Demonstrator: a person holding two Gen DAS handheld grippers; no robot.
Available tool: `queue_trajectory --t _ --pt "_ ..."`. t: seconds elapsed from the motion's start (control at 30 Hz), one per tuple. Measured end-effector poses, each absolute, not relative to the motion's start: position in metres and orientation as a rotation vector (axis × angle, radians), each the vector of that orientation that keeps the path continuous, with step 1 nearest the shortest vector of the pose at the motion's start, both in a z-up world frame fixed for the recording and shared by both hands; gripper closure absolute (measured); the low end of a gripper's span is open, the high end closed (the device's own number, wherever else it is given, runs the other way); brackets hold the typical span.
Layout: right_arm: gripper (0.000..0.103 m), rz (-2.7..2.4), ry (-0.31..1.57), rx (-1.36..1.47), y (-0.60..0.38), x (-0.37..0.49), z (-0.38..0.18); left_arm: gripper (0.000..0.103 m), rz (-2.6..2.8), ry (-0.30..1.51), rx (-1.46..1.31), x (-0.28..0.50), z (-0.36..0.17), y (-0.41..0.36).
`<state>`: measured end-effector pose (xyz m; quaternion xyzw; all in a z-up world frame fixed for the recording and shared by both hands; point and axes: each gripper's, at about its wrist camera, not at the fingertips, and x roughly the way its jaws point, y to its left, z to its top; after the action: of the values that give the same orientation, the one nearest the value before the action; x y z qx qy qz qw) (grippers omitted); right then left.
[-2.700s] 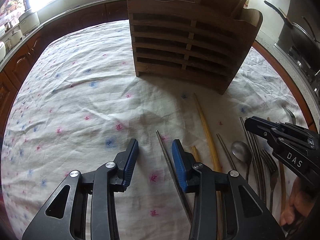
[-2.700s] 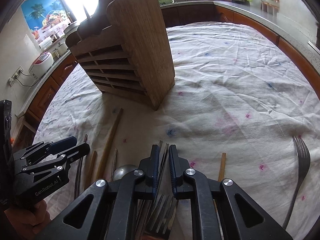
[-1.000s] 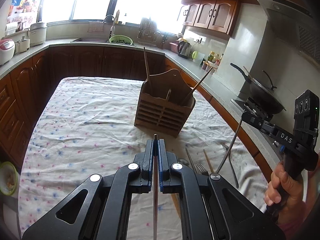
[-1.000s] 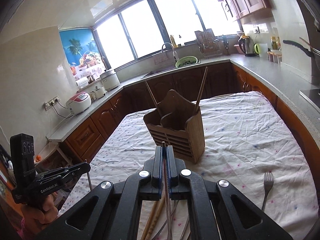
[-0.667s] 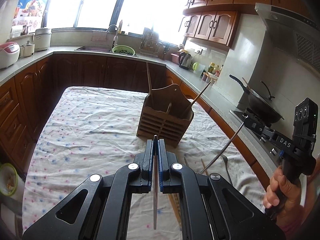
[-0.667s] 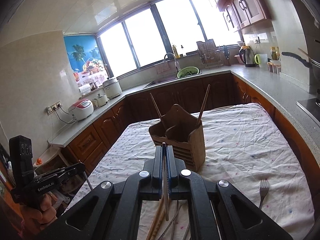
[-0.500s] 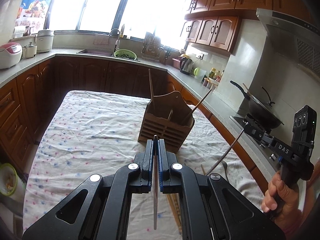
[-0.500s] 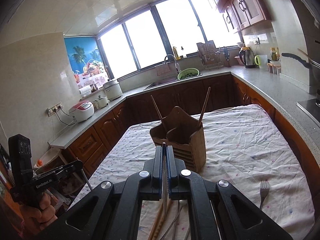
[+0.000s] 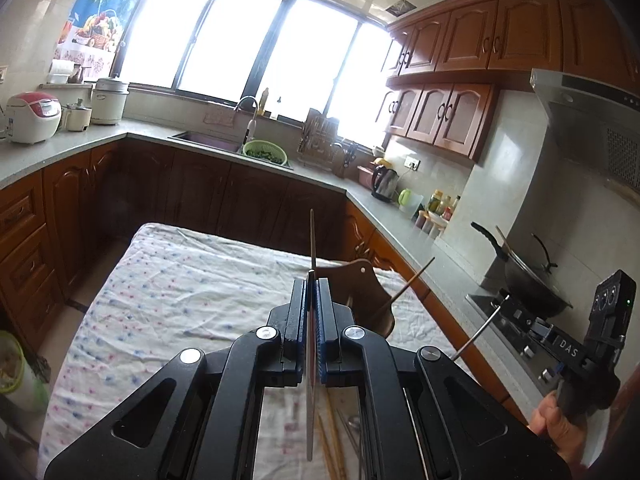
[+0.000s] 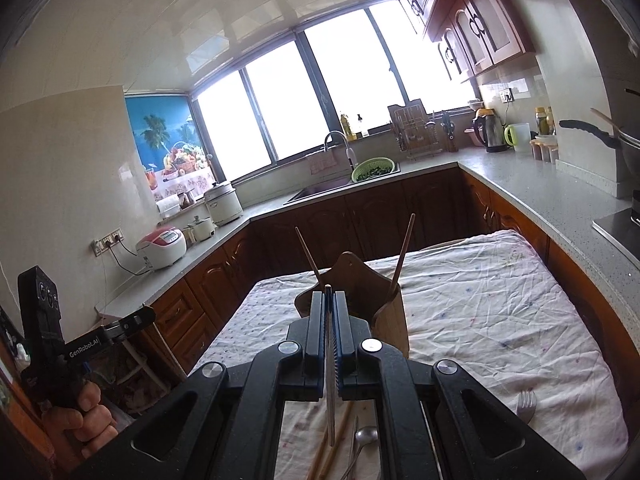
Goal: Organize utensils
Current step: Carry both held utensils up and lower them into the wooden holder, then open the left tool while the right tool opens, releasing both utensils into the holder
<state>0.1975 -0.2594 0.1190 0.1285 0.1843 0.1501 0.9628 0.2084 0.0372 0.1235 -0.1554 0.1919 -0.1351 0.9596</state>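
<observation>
**A:** so what changed? A couple seconds back both tools were down at the tabletop [image 10: 500, 304] with the pile, jaws apart.

**B:** Now both are clamped and lifted. The left tool [image 9: 311, 312] is closed on a thin metal chopstick [image 9: 310, 408], and the right tool [image 10: 329, 320] is closed on another metal chopstick [image 10: 329, 396]. Each stick hangs down through the jaws.

**A:** and the holder?

**B:** The wooden utensil holder [image 10: 384, 312] sits on the cloth ahead, two wooden chopsticks [image 10: 404, 252] already standing in it. Spoon [image 10: 366, 435], fork [image 10: 526, 402] and the rest are still lying below.

**A:** so pickup done, drop-in next?

**B:** I'd guess so. Both need carrying over the holder's open top.
</observation>
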Motion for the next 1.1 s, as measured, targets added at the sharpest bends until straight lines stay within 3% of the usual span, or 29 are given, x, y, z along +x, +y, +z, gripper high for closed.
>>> queue_trajectory --t 0.5,1.1 --pt "0.100 0.212 0.150 0.292 -0.279 0.251 0.171 0.100 -0.194 0.135 -0.402 0.293 0.176 0.030" --pt "0.100 0.130 0.199 0.292 -0.275 0.309 0.093 0.100 -0.112 0.280 -0.364 0.384 0.087 -0.023"
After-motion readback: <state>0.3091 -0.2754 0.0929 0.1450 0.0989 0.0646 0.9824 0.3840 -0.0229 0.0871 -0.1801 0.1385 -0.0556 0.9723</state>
